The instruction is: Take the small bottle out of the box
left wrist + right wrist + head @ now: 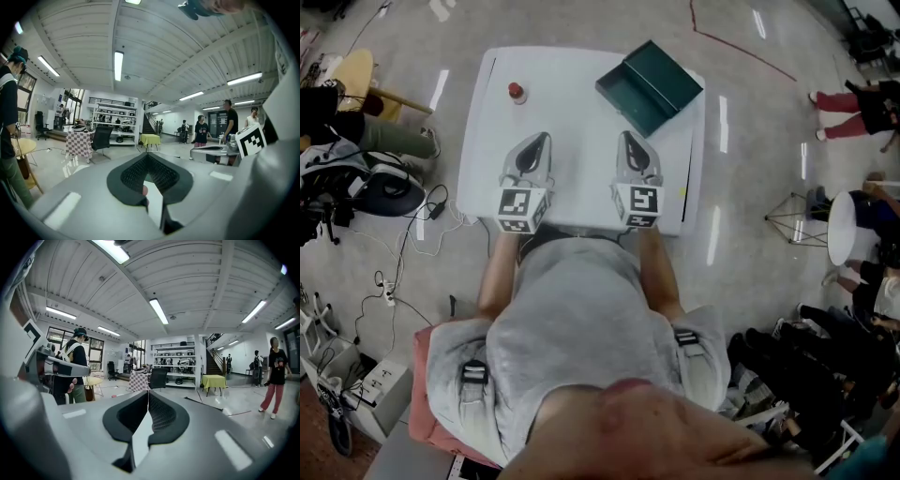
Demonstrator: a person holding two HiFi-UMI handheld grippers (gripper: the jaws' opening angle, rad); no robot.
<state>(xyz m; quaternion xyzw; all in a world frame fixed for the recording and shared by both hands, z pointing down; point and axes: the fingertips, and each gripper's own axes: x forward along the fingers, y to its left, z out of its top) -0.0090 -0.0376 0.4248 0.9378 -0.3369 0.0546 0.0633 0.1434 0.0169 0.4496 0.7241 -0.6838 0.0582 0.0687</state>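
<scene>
A small bottle (517, 92) with a red cap stands upright on the white table (581, 103), at its far left and outside the box. The dark green box (649, 86) lies open at the far right corner, and I see nothing inside it. Both grippers rest near the table's front edge, with their tips pointing away from me. My left gripper (542, 139) (147, 155) is shut, its tips meeting with nothing held. My right gripper (628, 137) (148, 393) is shut and empty too. The bottle is well ahead and left of the left gripper.
The table is small, with floor on all sides. Cables and gear (375, 187) lie on the floor at the left, by a round wooden seat (352, 73). A person in red trousers (844, 101) stands at the far right. Other people stand in the hall.
</scene>
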